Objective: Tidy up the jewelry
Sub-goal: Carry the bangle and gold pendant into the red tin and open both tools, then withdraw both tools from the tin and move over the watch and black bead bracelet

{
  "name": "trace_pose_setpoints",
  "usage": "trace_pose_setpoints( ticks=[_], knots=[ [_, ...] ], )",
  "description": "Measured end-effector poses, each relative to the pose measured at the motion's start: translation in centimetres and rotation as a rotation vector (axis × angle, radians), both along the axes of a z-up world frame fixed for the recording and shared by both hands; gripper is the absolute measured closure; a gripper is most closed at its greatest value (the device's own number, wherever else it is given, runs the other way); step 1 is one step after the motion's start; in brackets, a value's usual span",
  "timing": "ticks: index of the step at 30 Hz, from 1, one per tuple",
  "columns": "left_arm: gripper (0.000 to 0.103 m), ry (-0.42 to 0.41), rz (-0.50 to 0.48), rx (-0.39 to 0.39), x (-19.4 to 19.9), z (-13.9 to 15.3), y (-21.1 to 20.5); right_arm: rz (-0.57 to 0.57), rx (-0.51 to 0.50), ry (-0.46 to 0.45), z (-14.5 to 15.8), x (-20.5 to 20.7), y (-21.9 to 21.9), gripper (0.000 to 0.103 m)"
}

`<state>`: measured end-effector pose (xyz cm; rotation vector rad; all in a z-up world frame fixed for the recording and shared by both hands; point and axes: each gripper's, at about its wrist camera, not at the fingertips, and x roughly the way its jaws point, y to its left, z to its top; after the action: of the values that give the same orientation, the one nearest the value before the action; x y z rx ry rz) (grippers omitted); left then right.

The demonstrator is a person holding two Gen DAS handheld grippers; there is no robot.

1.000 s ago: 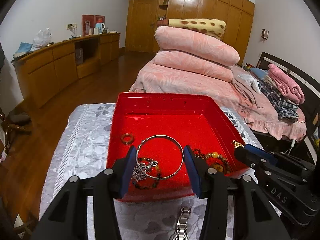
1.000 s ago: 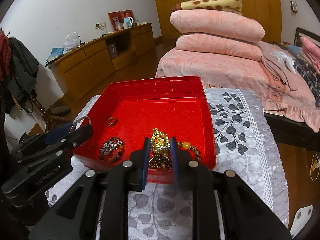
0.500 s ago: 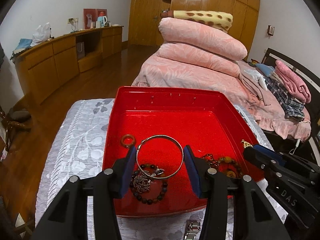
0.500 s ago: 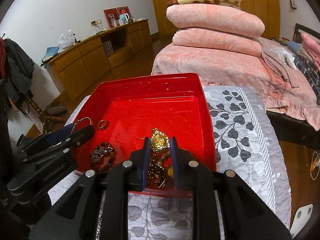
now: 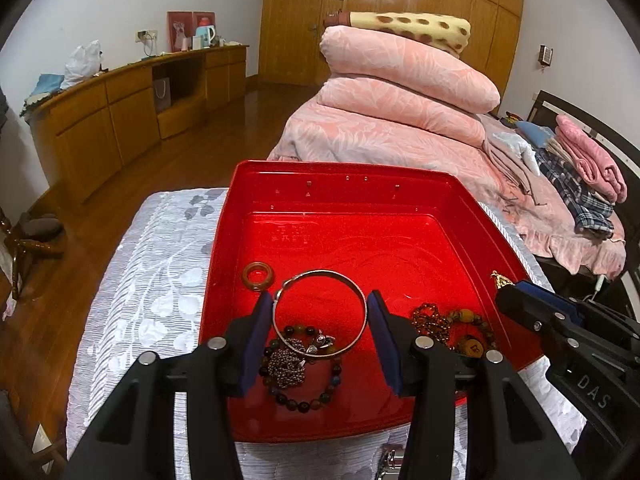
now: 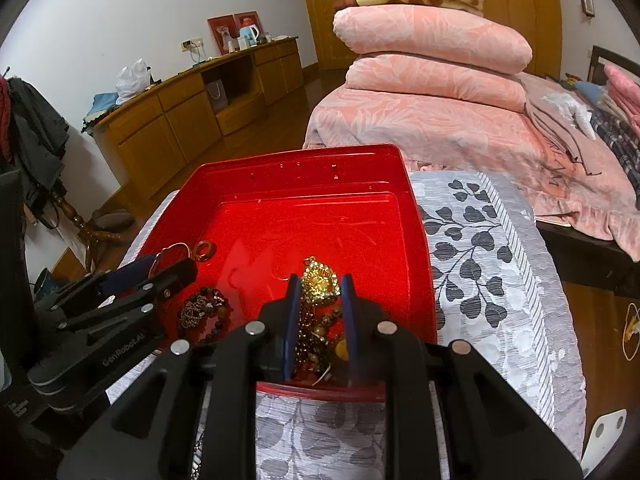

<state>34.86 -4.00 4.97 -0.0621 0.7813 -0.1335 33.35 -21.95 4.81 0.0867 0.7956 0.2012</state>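
Observation:
My left gripper [image 5: 319,304] is shut on a silver bangle [image 5: 320,276] and holds it over the near part of a red tray [image 5: 344,172]. Below it lie a dark bead bracelet [image 5: 304,396] with a silver chain [image 5: 286,364], a brown ring [image 5: 258,276] and an amber bead bracelet [image 5: 452,326]. My right gripper [image 6: 319,284] is shut on a gold pendant [image 6: 318,280], whose chain hangs into the tray [image 6: 296,160]. The left gripper [image 6: 160,276] also shows in the right wrist view, and the right gripper [image 5: 520,300] in the left wrist view.
The tray sits on a table with a grey leaf-patterned cloth [image 6: 480,264]. A silver watch band [image 5: 390,462] lies on the cloth by the near edge. A bed with pink quilts [image 5: 400,92] stands behind, and a wooden sideboard [image 5: 120,108] at the left.
Both grippers have moved forward over the tray with the bangle and the pendant in them. More of the tray floor and the beads under the left gripper now show.

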Motion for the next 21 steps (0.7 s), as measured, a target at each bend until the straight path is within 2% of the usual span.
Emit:
trace_pose_setpoints(
  ticks=[2,3,4,5,10,14,21],
  knots=[
    [0.053,0.008,-0.001,-0.014,0.1,-0.1,0.1,-0.008,0.001,-0.003,-0.2,0.1,-0.1,0.075],
    [0.050,0.011,-0.004,-0.023,0.2,-0.1,0.2,-0.009,0.002,-0.006,-0.2,0.0,-0.2,0.073],
    [0.042,0.003,0.002,-0.027,0.1,0.0,0.3,-0.013,0.004,-0.013,-0.1,-0.1,-0.2,0.072],
    [0.040,-0.005,0.005,-0.025,0.0,0.1,0.4,-0.015,0.005,-0.019,0.0,-0.1,-0.3,0.071],
    [0.040,-0.043,0.011,-0.020,-1.2,1.2,0.9,-0.027,0.012,-0.053,0.8,-1.1,-0.8,0.069],
    [0.037,-0.067,0.034,-0.010,-3.0,1.9,1.9,-0.034,0.006,-0.075,1.2,-2.6,-1.2,0.060],
    [0.037,-0.082,0.070,-0.011,-7.1,1.5,4.3,-0.033,0.000,-0.072,0.3,-6.2,-1.5,0.060]
  ],
)
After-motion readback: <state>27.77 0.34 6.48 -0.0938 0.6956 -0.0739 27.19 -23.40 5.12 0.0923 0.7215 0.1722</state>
